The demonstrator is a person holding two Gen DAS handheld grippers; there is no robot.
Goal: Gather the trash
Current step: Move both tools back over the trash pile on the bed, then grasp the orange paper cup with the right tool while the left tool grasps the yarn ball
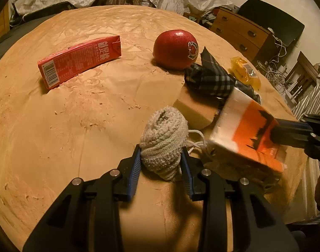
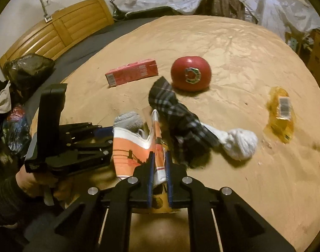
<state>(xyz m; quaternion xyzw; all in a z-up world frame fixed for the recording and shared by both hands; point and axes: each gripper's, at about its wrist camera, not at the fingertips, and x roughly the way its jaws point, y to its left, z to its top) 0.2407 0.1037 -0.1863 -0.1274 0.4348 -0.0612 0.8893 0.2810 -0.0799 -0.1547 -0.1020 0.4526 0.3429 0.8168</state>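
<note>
Left gripper: we see its blue fingers clamped on a rolled beige sock; the roll stands between them with its long axis pointing away from the camera, toward 12 o'clock, its open end up.

Right gripper: its fingers are pressed together on the thin edge of an orange-and-white paper bag. In the left wrist view the same bag hangs at 3 o'clock, lifted off the surface and tilted, its white end toward 10 o'clock.

Bag, long axis: in the right wrist view it runs from the fingers toward 11 o'clock; the mouth of the bag we cannot tell clearly.

Red carton: it lies flat on the tan surface at 10 o'clock in the left wrist view, long axis from 8 to 2 o'clock, barcode end nearer to us.

Red apple: at 12 o'clock, well apart from the carton, sticker facing right.

Plaid cloth: just beside the apple, at 1 o'clock, lying over a tan block.

Yellow wrapper: behind the cloth at 2 o'clock, barcode up.

White sock ball: in the right wrist view at 3 o'clock, touching the plaid cloth.

Person: a hand at 8 o'clock in the right wrist view holds the left gripper's handle.
</note>
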